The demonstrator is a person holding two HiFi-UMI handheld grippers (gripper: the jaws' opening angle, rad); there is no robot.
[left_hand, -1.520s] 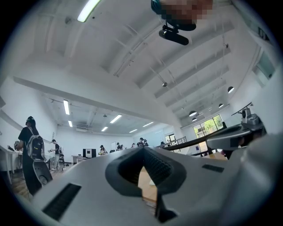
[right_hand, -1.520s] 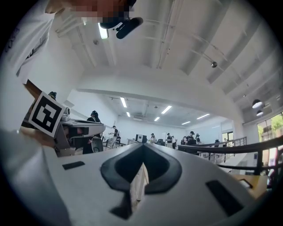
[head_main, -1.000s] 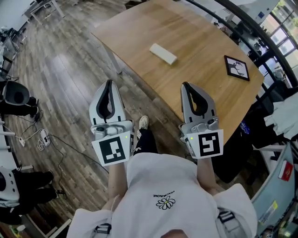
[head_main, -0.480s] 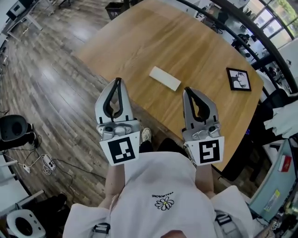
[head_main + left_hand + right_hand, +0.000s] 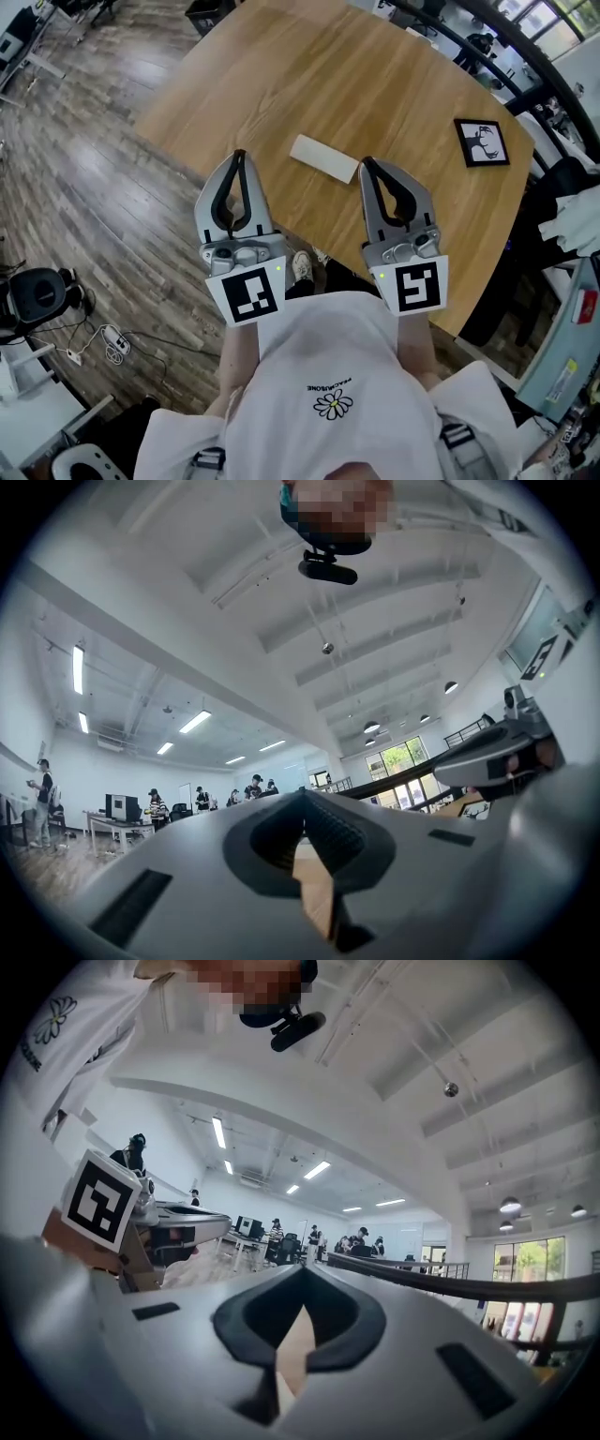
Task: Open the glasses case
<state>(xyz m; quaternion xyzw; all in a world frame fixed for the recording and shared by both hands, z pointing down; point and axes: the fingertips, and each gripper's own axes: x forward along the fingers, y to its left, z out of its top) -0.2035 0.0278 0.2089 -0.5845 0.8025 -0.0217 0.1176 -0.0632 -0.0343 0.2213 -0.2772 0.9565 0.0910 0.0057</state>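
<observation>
The glasses case (image 5: 323, 157), a flat white oblong, lies closed on the wooden table (image 5: 394, 84) near its front edge. My left gripper (image 5: 240, 155) hangs over the table's near edge, a little left of the case, shut and empty. My right gripper (image 5: 365, 164) is just right of the case's near end, also shut with nothing in it. In the left gripper view the jaws (image 5: 302, 794) meet, with only table wood showing through the gap. The right gripper view shows the same shut jaws (image 5: 305, 1269). Neither view shows the case.
A small black-framed picture (image 5: 485, 142) lies on the table at the right. Wood-plank floor (image 5: 84, 216) lies to the left, with cables and a black stool (image 5: 42, 295). A railing and white cloth (image 5: 577, 220) stand at the right. People and desks fill the room's far side (image 5: 112, 808).
I have stepped toward the table. Both grippers have travelled forward from over the floor to the table's near edge, close on either side of the case. Both stayed shut.
</observation>
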